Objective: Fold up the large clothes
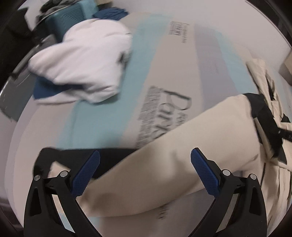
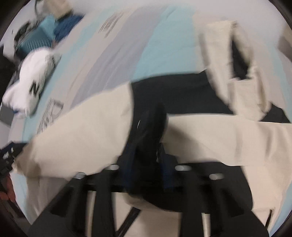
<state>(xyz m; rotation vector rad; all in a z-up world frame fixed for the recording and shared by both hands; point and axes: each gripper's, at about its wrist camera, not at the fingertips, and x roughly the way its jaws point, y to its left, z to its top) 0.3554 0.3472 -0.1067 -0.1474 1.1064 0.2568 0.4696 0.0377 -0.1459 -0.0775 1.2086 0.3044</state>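
Observation:
A beige jacket with black panels [image 1: 164, 175] lies on a printed cloth; its sleeve with a black cuff [image 1: 76, 158] stretches left. My left gripper [image 1: 145, 173] is open just above the sleeve, one blue pad on each side, holding nothing. In the right wrist view the same jacket [image 2: 82, 131] fills the frame, blurred. My right gripper [image 2: 146, 155] is shut on a black fold of the jacket [image 2: 149, 124], which rises between its blue pads. The left gripper shows at the left edge [image 2: 7, 153].
A white garment [image 1: 85, 60] lies on blue clothes at the upper left, next to a teal basket [image 1: 69, 16]. It also shows in the right wrist view [image 2: 27, 82]. The light blue and beige printed cloth [image 1: 113, 113] covers the surface.

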